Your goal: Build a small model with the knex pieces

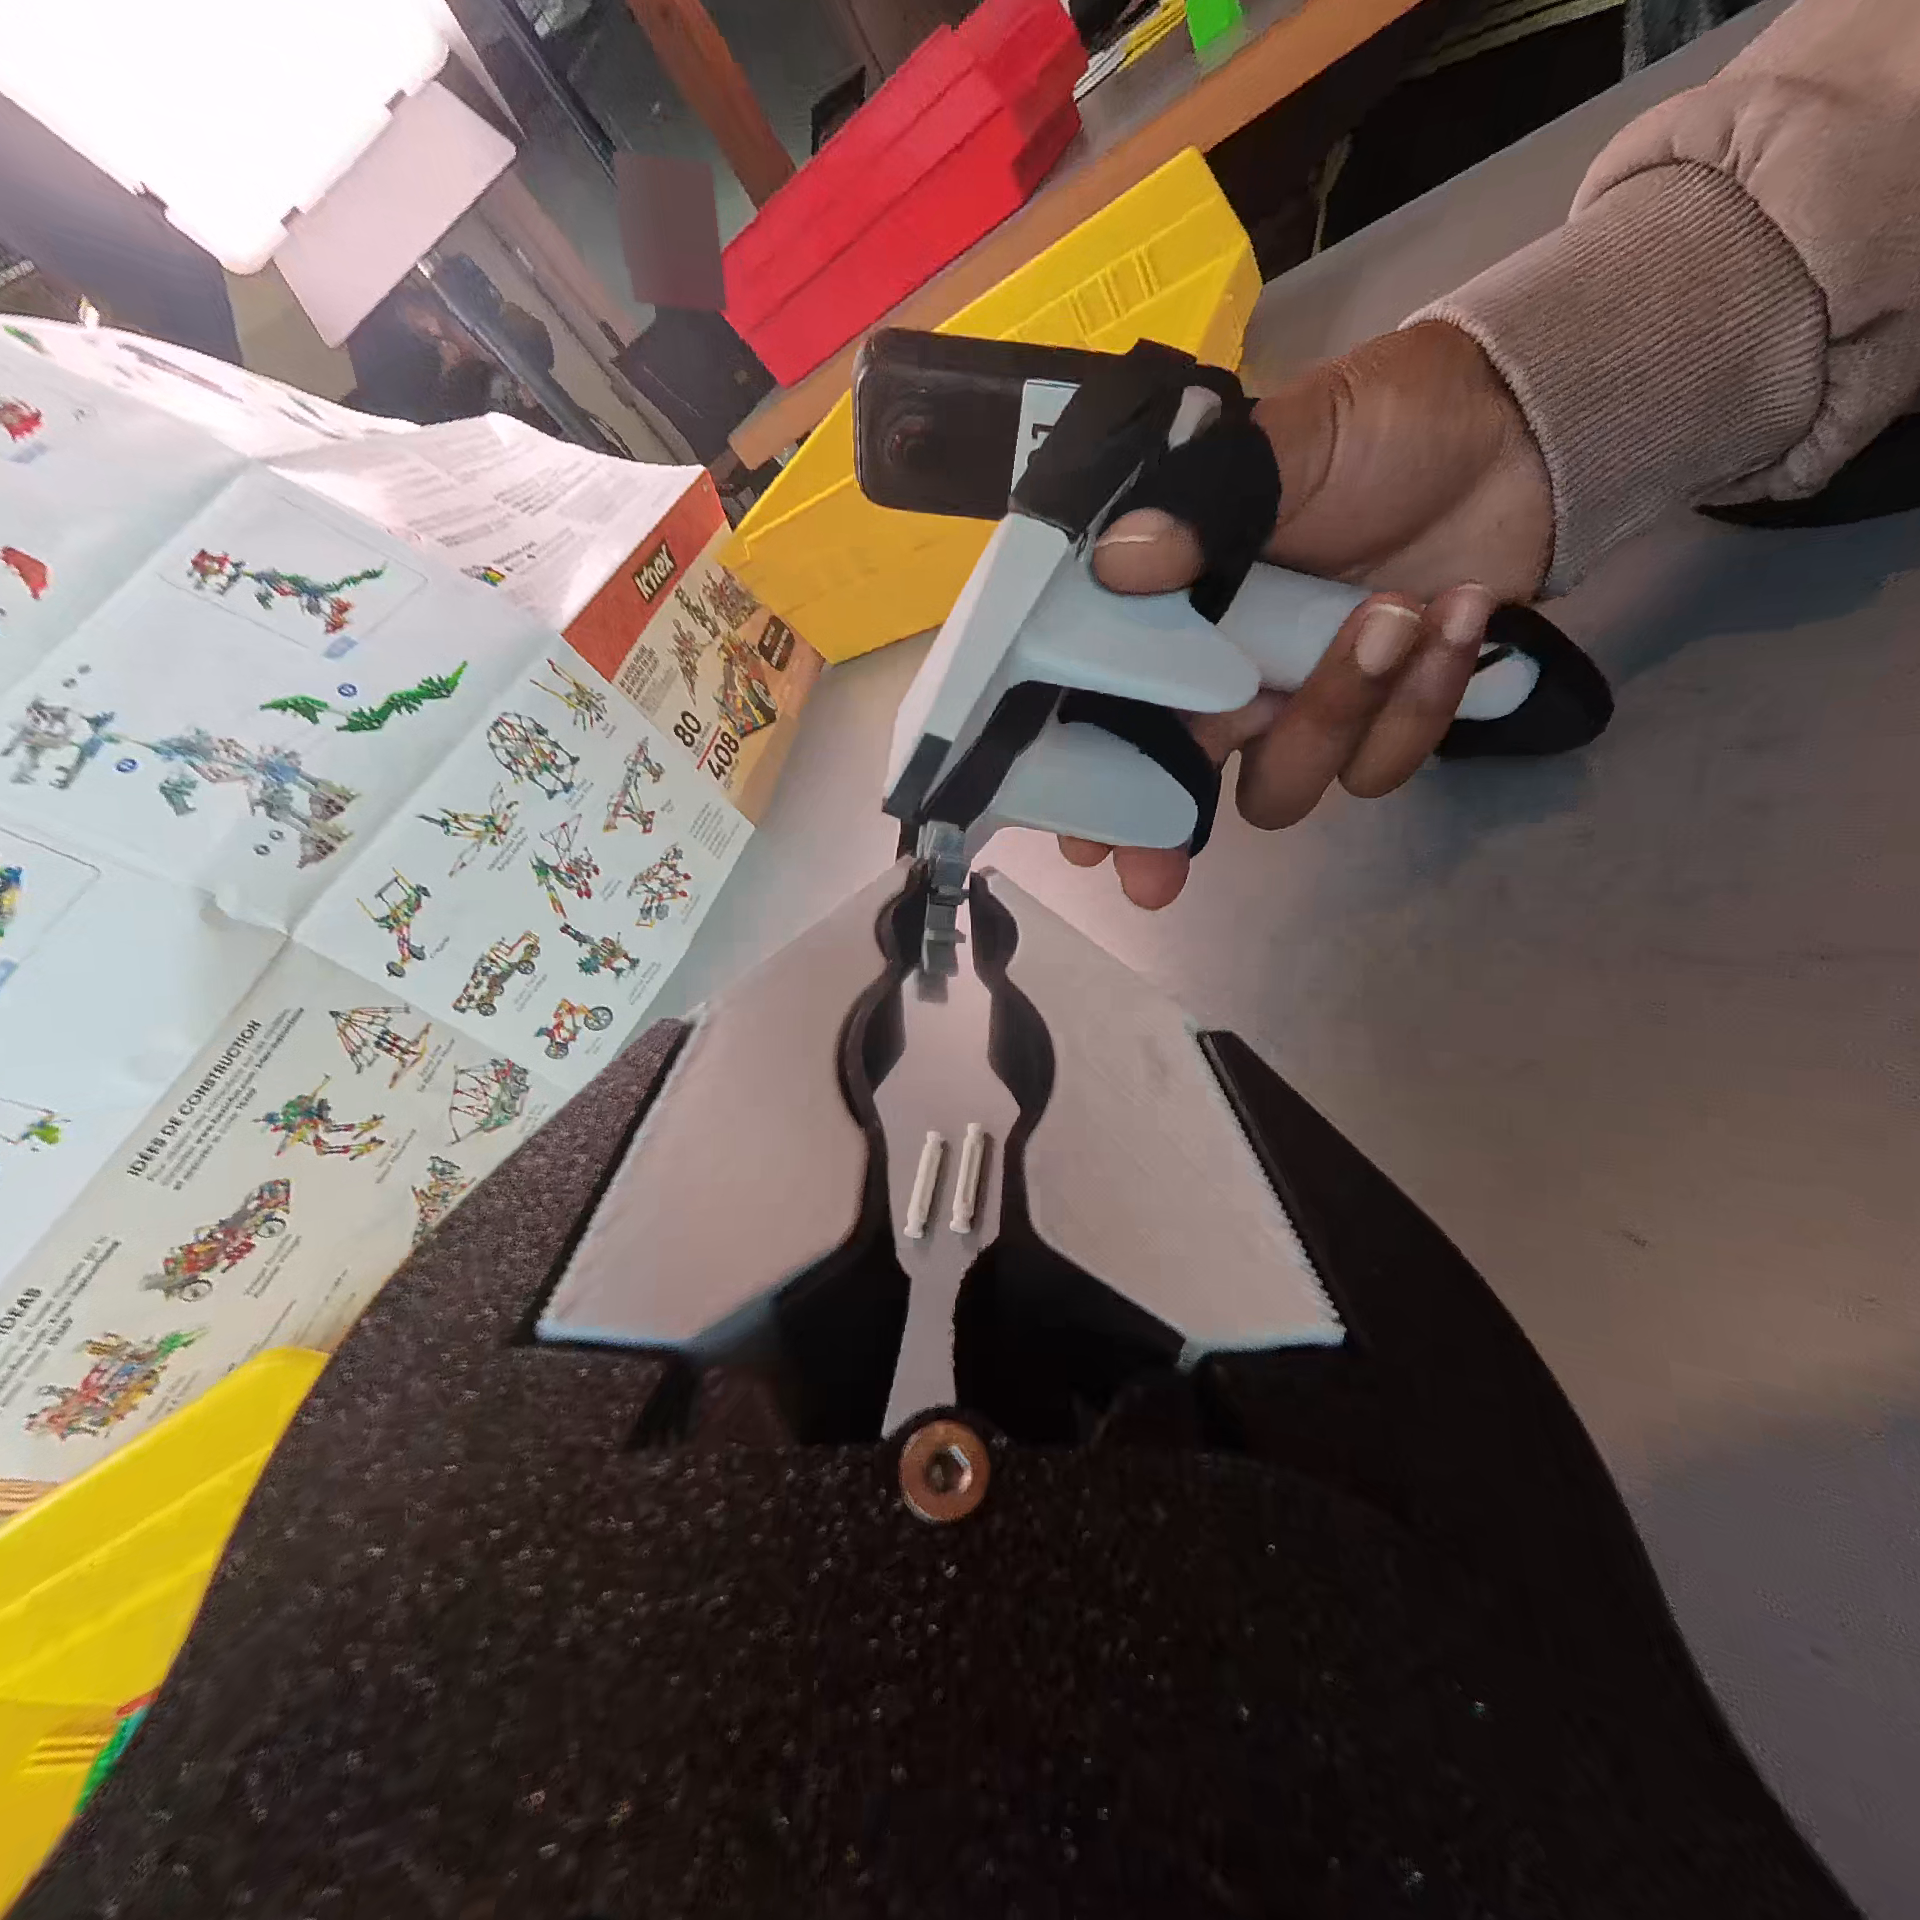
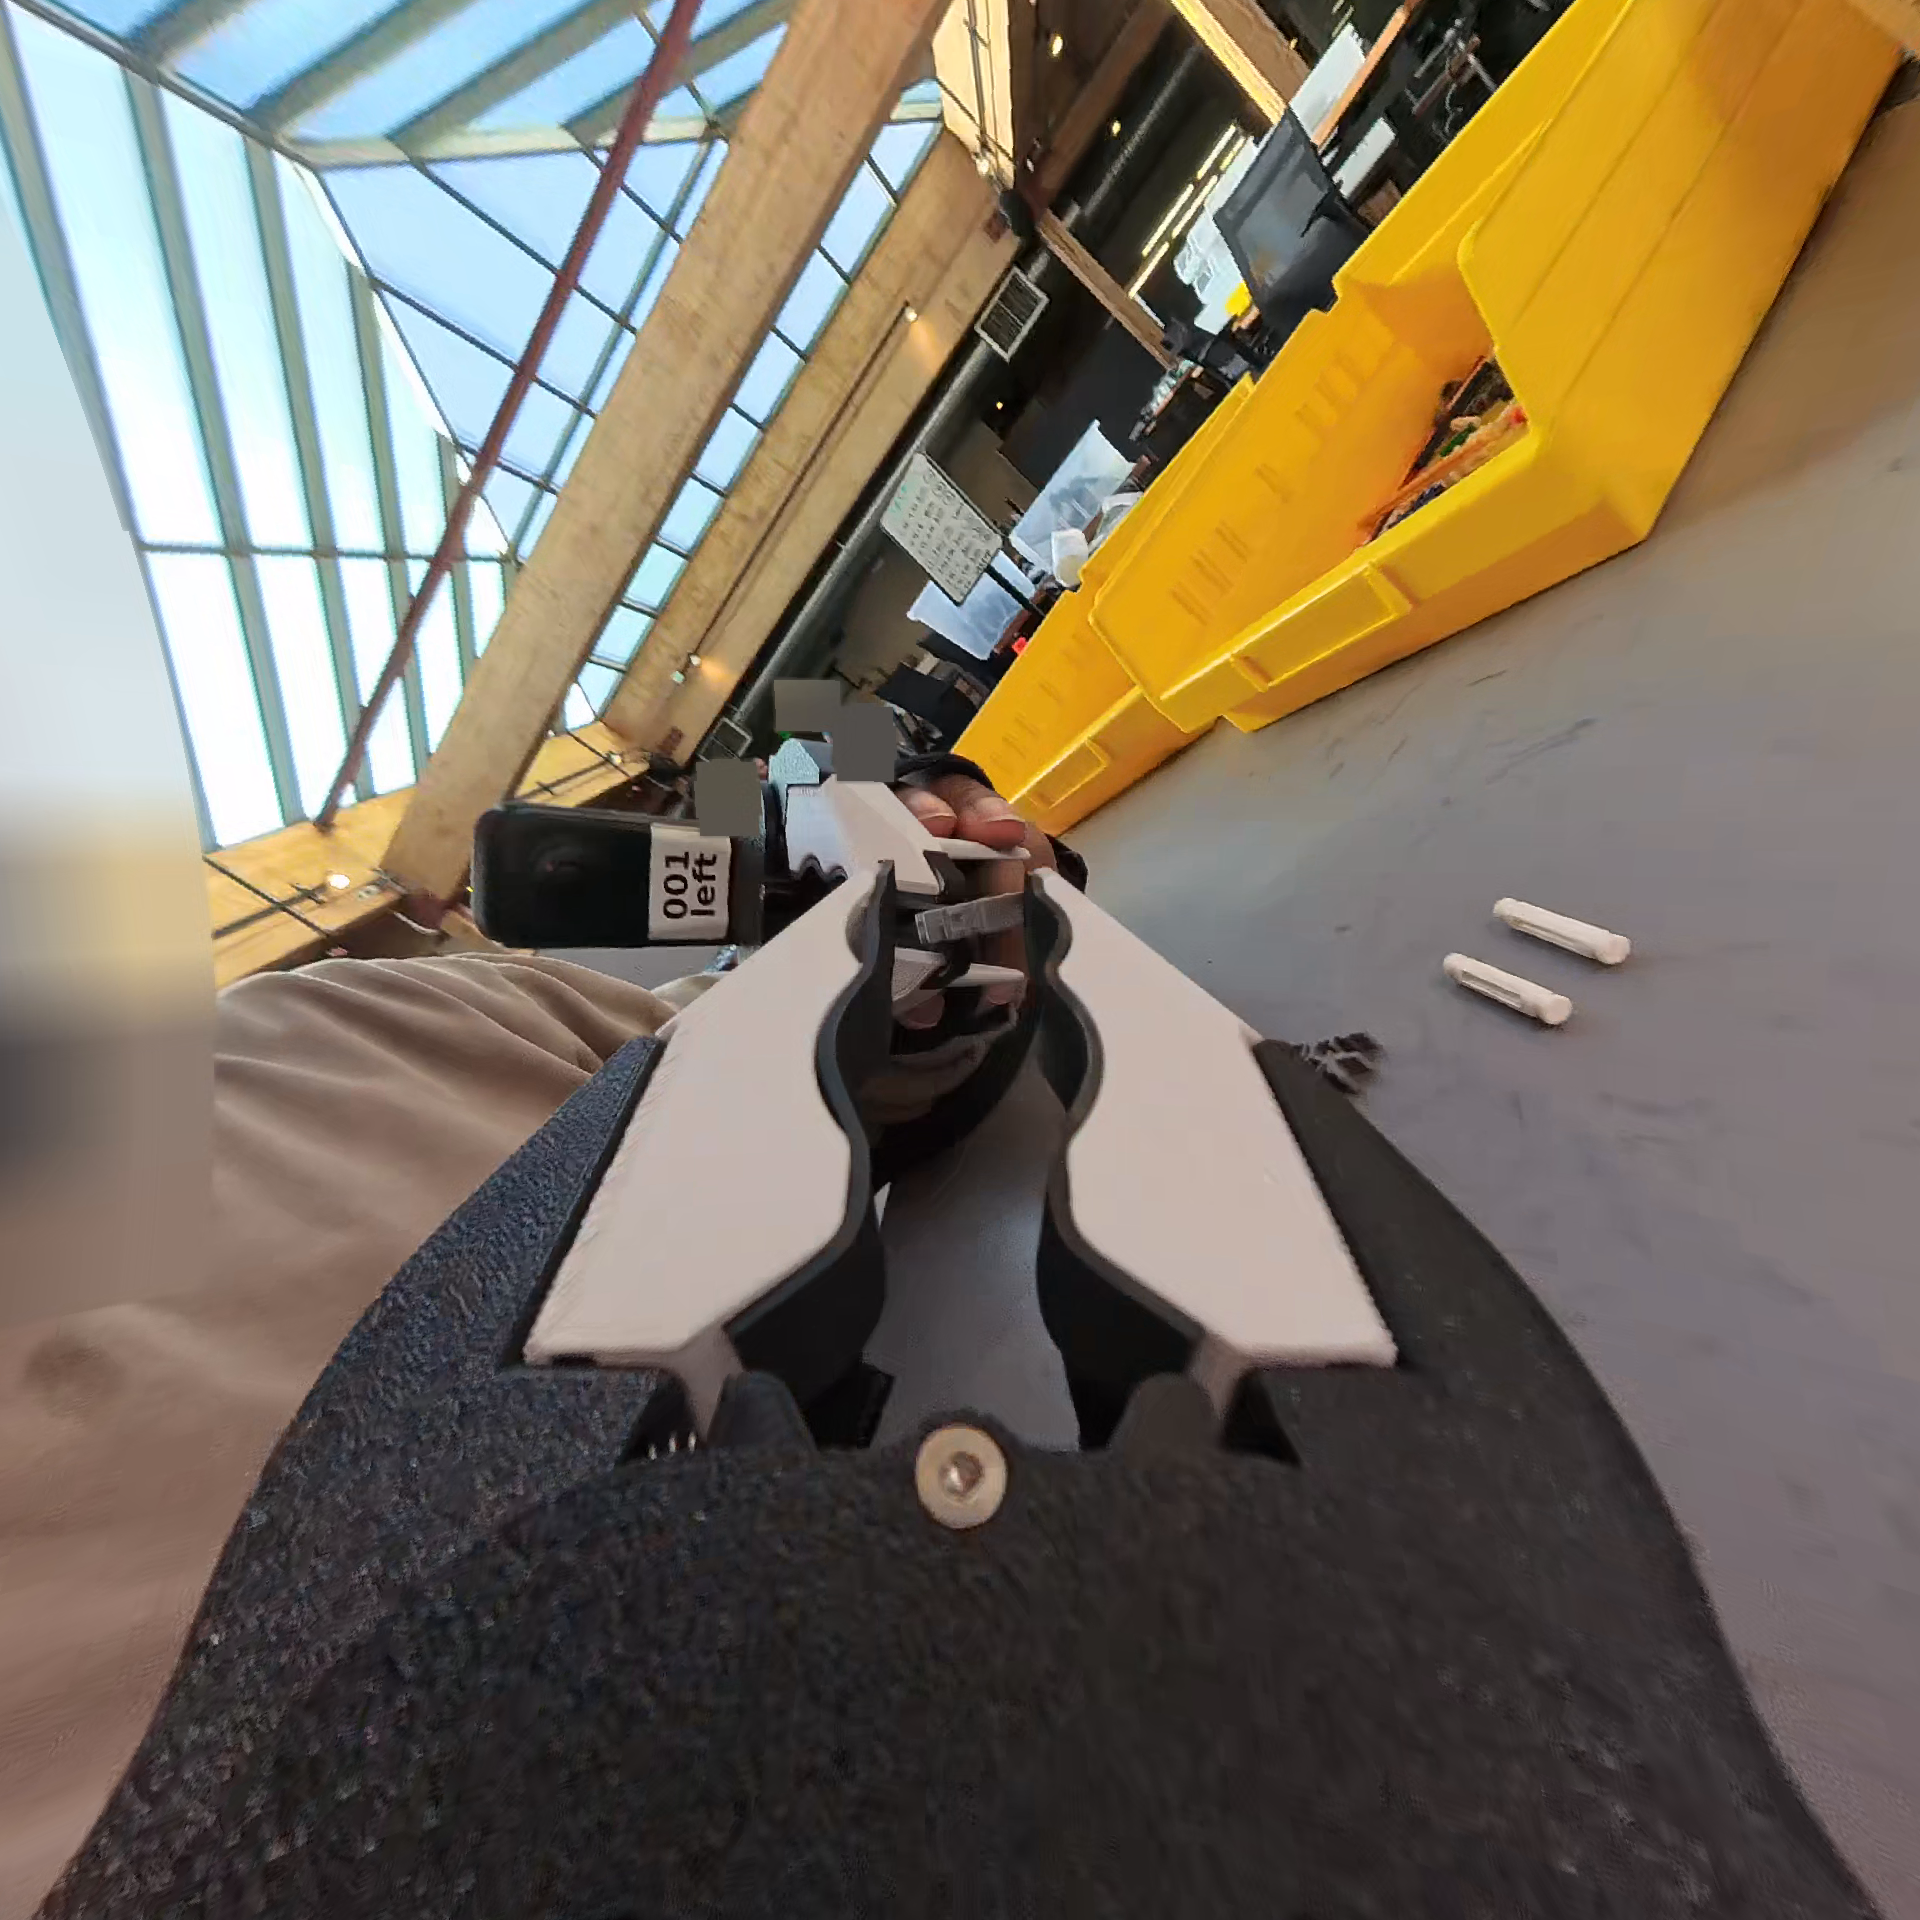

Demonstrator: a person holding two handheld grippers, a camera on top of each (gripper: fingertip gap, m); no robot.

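A small grey plastic construction piece (image 1: 938, 935) hangs between the fingertips of my left gripper (image 1: 943, 894), whose jaws are closed to a narrow gap on it. My right gripper (image 1: 935, 831), held by a hand (image 1: 1403, 499), meets the piece's top end tip to tip. In the right wrist view, the piece (image 2: 971, 920) lies across the narrow gap of my right gripper (image 2: 961, 883). The left gripper (image 2: 1023, 916) clamps it from the far side. Two short white rods (image 1: 925, 1179) (image 2: 1558, 928) lie side by side on the grey table (image 1: 1558, 1039) below, touching neither gripper.
A large unfolded instruction sheet (image 1: 312, 831) and an orange toy box (image 1: 707, 665) lie to the left. Yellow bins (image 1: 1039, 416) (image 2: 1455, 468) stand along the table's far side, one (image 1: 104, 1558) at near left. Red boxes (image 1: 904, 197) sit behind. A beige sleeve (image 2: 364, 1091) fills the left. My left and right fingertips are right by each other.
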